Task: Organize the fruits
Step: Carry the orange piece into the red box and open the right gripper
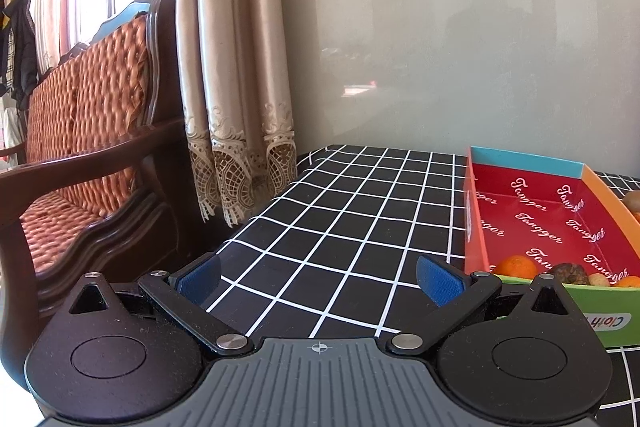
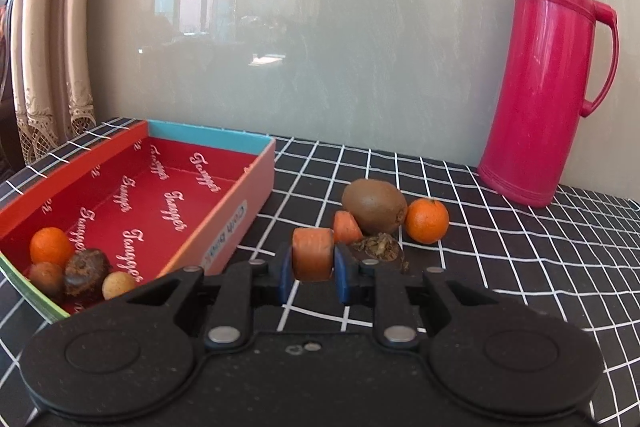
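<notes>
Woven orange cushions cover the wooden bench [image 1: 80,131] at the far left, and beside it hangs a beige lace curtain [image 1: 236,67]. Next comes the counter [image 1: 340,227], under a black cloth with a white grid. The left gripper [image 1: 319,277] hovers above this cloth with its jaws wide apart and nothing between the blue pads.

To its right lies the cardboard box [image 2: 256,195], red inside with white script, shallow and rectangular. In its near corner sit a small orange [image 2: 51,246], a dark wrinkled fruit [image 2: 86,269] and two small tan round fruits [image 2: 119,285].

Further right, the right gripper [image 2: 312,269] has its jaws closed on a carrot piece [image 2: 313,254], a short orange cylinder held by its flat cut ends, just above the counter and near the box wall. I judge this piece to be light, stiff and a little damp, so a firm grip on the flat ends should hold it.

Behind it rest a second carrot piece [image 2: 347,226], a fuzzy brown kiwi [image 2: 374,206], a dark dried lump [image 2: 378,247] and a glossy mandarin [image 2: 427,221]. The kiwi is probably soft and easy to bruise; the mandarin is round and may roll. A smooth pink plastic thermos [image 2: 548,75] stands at the far right.
</notes>
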`<state>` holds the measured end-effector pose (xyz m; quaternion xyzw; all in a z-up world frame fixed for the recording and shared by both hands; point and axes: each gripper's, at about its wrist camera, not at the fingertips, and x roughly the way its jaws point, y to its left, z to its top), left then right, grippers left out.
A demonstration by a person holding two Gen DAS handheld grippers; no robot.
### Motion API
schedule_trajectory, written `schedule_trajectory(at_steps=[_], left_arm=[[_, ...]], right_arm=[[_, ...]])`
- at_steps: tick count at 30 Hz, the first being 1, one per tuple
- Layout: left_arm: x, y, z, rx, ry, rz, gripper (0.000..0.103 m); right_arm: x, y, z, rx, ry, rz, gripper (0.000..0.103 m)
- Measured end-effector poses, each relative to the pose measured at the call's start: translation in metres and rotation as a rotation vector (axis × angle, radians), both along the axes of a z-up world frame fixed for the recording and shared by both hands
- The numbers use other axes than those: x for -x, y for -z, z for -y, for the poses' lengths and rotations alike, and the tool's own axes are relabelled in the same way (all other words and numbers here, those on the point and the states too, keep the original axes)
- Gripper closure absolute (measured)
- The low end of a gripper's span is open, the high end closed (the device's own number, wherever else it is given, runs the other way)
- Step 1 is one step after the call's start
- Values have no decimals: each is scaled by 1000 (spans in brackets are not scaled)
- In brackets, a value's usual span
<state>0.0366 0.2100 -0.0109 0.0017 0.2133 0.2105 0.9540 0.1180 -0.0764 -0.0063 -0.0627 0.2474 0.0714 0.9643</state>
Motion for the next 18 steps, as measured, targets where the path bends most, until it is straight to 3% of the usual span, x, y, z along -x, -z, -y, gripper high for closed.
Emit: schedule_trajectory(at_steps=[18], left_arm=[[3,9,-19,32,-82,-38,0]], right_arm=[[23,-19,-37,-22,-129,88,83]])
